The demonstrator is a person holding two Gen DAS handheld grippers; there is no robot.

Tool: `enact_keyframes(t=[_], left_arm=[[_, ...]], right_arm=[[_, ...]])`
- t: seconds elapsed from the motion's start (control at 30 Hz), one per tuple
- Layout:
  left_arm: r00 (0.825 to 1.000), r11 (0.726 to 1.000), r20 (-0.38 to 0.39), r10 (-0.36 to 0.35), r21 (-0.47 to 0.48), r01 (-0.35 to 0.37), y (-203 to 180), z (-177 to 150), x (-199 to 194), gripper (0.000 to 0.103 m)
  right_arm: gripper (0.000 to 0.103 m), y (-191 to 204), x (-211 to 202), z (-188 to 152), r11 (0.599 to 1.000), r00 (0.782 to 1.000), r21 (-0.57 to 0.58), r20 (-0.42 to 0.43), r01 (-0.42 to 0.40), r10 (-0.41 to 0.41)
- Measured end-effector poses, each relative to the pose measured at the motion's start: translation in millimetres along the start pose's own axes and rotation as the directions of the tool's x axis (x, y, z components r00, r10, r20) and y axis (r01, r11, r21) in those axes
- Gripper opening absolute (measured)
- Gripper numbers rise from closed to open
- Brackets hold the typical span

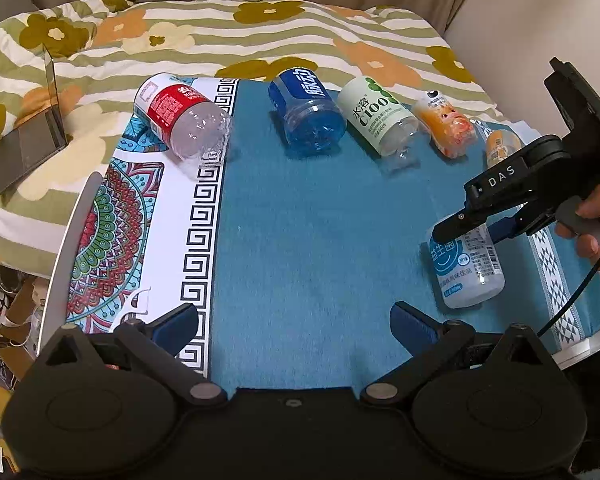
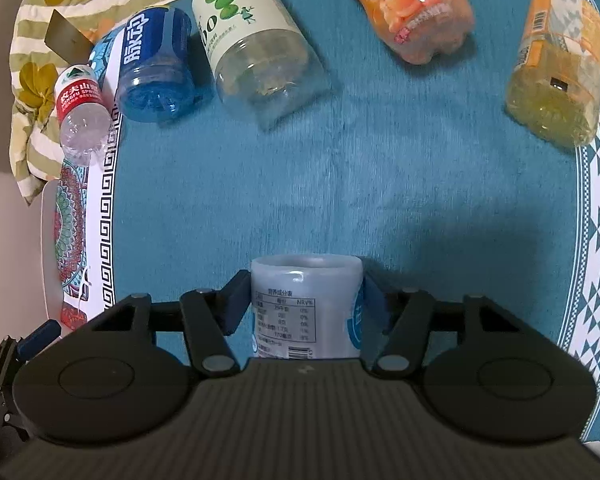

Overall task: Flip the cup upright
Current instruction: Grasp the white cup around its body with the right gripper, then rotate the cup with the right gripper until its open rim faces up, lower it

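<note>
A small pale bottle-cup with a blue and white label (image 1: pixel 469 268) lies on its side on the teal mat (image 1: pixel 308 220), at the right. My right gripper (image 2: pixel 305 300) straddles it, a finger on each side of its body (image 2: pixel 305 308); the jaws look closed against it. The right gripper also shows in the left wrist view (image 1: pixel 460 222), held by a hand. My left gripper (image 1: pixel 294 320) is open and empty, low over the mat's near edge.
Several cut bottles lie on their sides along the mat's far edge: red-labelled clear (image 1: pixel 182 122), blue (image 1: pixel 306 114), green-and-white C100 (image 1: pixel 378 116), orange cartoon (image 1: pixel 448 128), yellow-orange (image 2: pixel 556 72). A laptop (image 1: pixel 32 128) sits on the flowered quilt at left.
</note>
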State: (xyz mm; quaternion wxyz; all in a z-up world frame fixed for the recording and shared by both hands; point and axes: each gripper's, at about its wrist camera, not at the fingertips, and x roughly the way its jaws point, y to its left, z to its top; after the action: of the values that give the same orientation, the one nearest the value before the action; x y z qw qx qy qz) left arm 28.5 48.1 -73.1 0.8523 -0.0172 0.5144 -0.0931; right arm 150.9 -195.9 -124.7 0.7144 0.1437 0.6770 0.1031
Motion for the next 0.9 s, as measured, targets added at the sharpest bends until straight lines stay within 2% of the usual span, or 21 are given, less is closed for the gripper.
enact_keyframes(t=[0.17, 0.27, 0.33, 0.4, 0.43, 0.47, 0.57, 0.67, 0.7, 0.77, 0.83, 0.9], left_arm=[[1.000, 1.000, 0.007, -0.005, 0.002, 0.005, -1, 0, -5, 0.103], [1.000, 1.000, 0.024, 0.000, 0.007, 0.000, -2, 2, -12, 0.103], [0.999, 1.000, 0.037, 0.000, 0.008, 0.000, -2, 4, -16, 0.103], [0.999, 1.000, 0.050, 0.003, 0.008, -0.003, -1, 4, -20, 0.103], [0.999, 1.000, 0.054, 0.005, 0.008, -0.005, -1, 5, -21, 0.103], [0.998, 1.000, 0.055, 0.006, 0.007, -0.007, -1, 5, -22, 0.103], [0.998, 1.000, 0.057, 0.007, 0.002, -0.007, 1, 4, -20, 0.103], [0.999, 1.000, 0.052, 0.015, 0.008, -0.016, 3, 3, -17, 0.103], [0.998, 1.000, 0.052, 0.019, 0.013, -0.020, 4, 2, -16, 0.103], [0.998, 0.999, 0.057, 0.027, 0.030, -0.029, 4, 1, -15, 0.103], [0.997, 0.998, 0.065, 0.041, 0.051, -0.045, 6, -2, -15, 0.103], [0.996, 0.996, 0.073, 0.050, 0.071, -0.056, 7, -5, -14, 0.103]], right_arm=[[0.070, 2, -8, -5, 1.000, 0.999, 0.000, 0.037, -0.015, 0.015], [0.069, 6, -21, -10, 0.999, 0.995, -0.009, 0.092, -0.038, 0.039], [0.069, 8, -36, -16, 0.998, 0.985, -0.010, 0.161, -0.054, 0.055], [0.069, 13, -51, -28, 0.998, 0.961, -0.024, 0.271, -0.052, 0.057], [0.070, 16, -58, -36, 0.999, 0.938, -0.036, 0.344, -0.041, 0.050], [0.071, 18, -63, -45, 0.999, 0.905, -0.043, 0.423, -0.026, 0.042], [0.071, 26, -57, -75, 0.999, 0.773, -0.039, 0.634, 0.030, 0.002], [0.071, 36, -36, -92, 0.992, 0.674, -0.043, 0.737, 0.119, -0.049], [0.071, 38, -28, -97, 0.989, 0.647, -0.043, 0.760, 0.141, -0.059], [0.071, 41, -11, -103, 0.983, 0.606, -0.041, 0.792, 0.177, -0.076], [0.071, 43, 3, -108, 0.979, 0.571, -0.041, 0.817, 0.199, -0.082], [0.071, 41, 10, -112, 0.975, 0.546, -0.035, 0.833, 0.217, -0.092]])
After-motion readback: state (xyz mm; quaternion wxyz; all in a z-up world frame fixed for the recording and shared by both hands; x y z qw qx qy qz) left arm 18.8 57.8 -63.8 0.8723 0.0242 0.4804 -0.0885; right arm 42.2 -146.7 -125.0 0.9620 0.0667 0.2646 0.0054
